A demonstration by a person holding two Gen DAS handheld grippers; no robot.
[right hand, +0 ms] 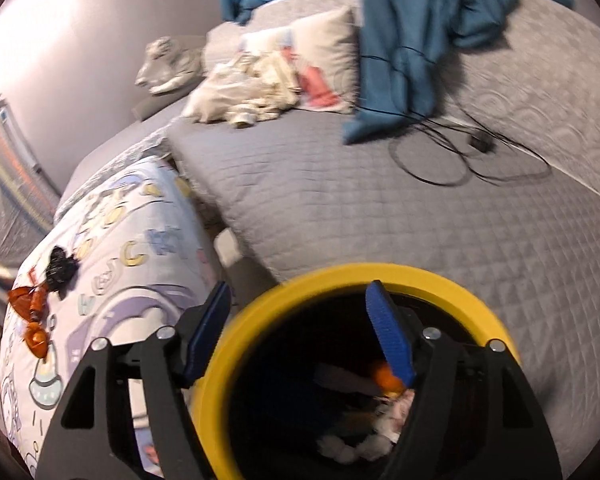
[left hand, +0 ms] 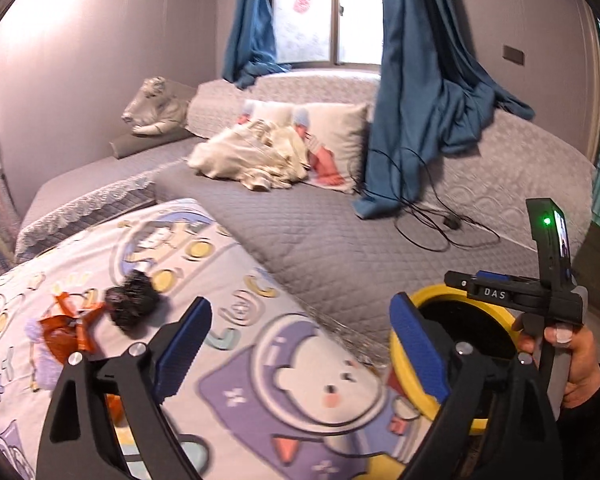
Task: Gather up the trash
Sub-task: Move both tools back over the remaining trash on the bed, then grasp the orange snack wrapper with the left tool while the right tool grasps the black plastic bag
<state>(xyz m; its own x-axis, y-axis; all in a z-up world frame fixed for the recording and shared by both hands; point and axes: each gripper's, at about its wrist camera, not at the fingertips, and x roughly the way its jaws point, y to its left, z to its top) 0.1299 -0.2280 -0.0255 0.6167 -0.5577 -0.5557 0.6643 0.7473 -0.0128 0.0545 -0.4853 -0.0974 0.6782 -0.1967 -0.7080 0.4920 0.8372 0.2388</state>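
Observation:
My left gripper point(left hand: 300, 348) is open above a cartoon-print quilt point(left hand: 284, 380), with nothing between its blue pads. To its left on the quilt lie a black crumpled wad point(left hand: 132, 306) and an orange wrapper point(left hand: 70, 332). A yellow-rimmed black bin point(left hand: 404, 372) stands at the right, partly hidden by the right finger. My right gripper point(right hand: 300, 336) is open over the bin's yellow rim point(right hand: 340, 276); one finger is outside the rim and the other over the mouth. An orange piece point(right hand: 384, 376) and white scraps point(right hand: 364, 440) lie inside the bin.
A hand point(left hand: 572, 360) holds the other tool at the right. A grey quilted bed point(left hand: 320, 240) carries a black cable point(left hand: 432, 224), pillows with a cream cloth point(left hand: 252, 156) and a plush animal point(left hand: 152, 108). Blue curtains point(left hand: 412, 120) hang down onto the bed.

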